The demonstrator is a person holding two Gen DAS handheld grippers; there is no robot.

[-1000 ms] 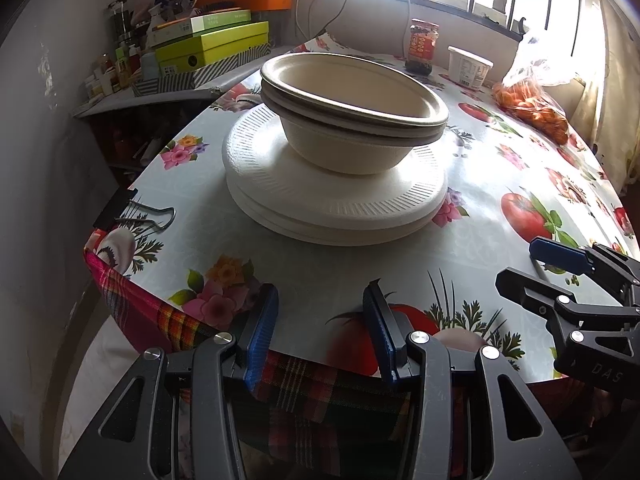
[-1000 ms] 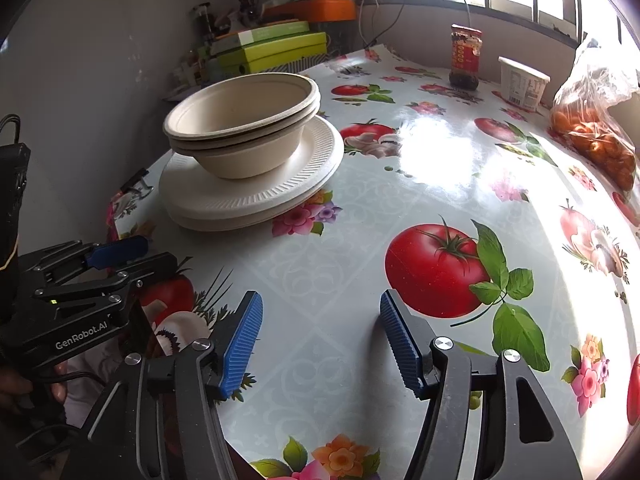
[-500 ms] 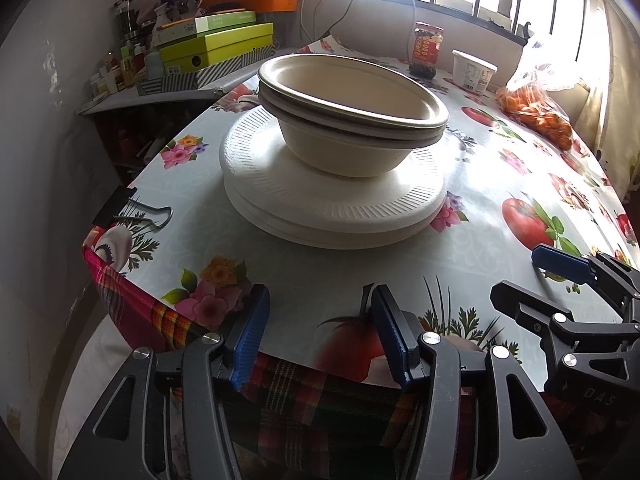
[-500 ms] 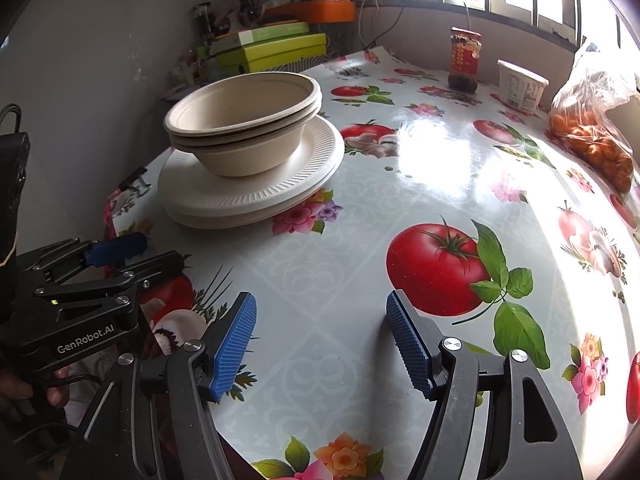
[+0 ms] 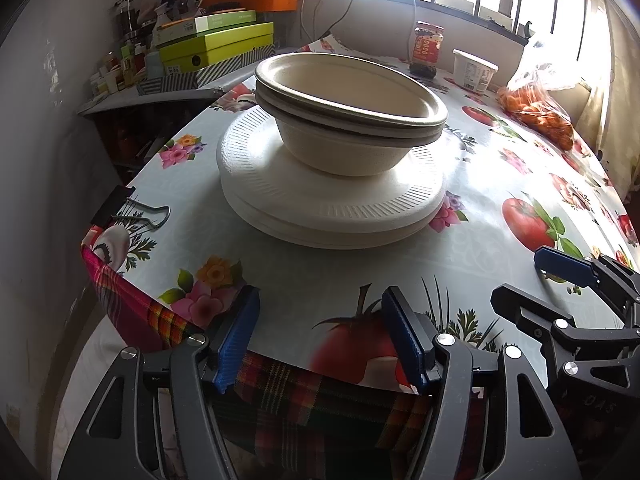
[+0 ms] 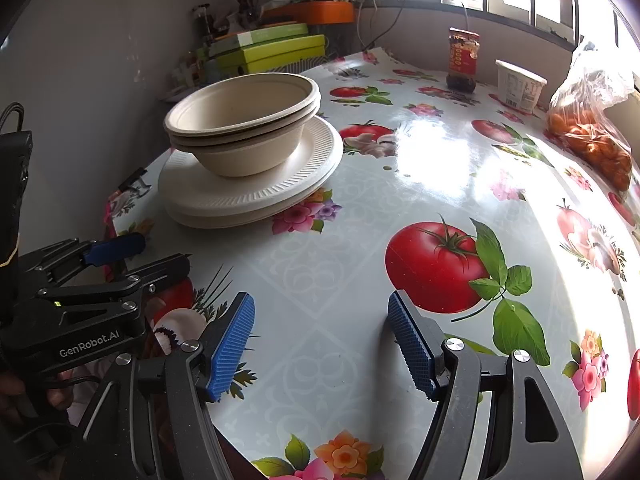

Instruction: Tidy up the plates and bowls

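Resting mid-frame in the left wrist view: two nested beige fibre bowls (image 5: pixel 348 120) atop stacked white ribbed foam plates (image 5: pixel 332 204) on glossy oilcloth table (image 5: pixel 460 248), straight ahead of the nearer left gripper (image 5: pixel 320 340); right gripper (image 6: pixel 320 344) offset rightward; both agape, empty.

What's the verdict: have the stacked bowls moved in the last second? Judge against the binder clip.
No. The stacked bowls sit on the plates as before, same offset from the binder clip.
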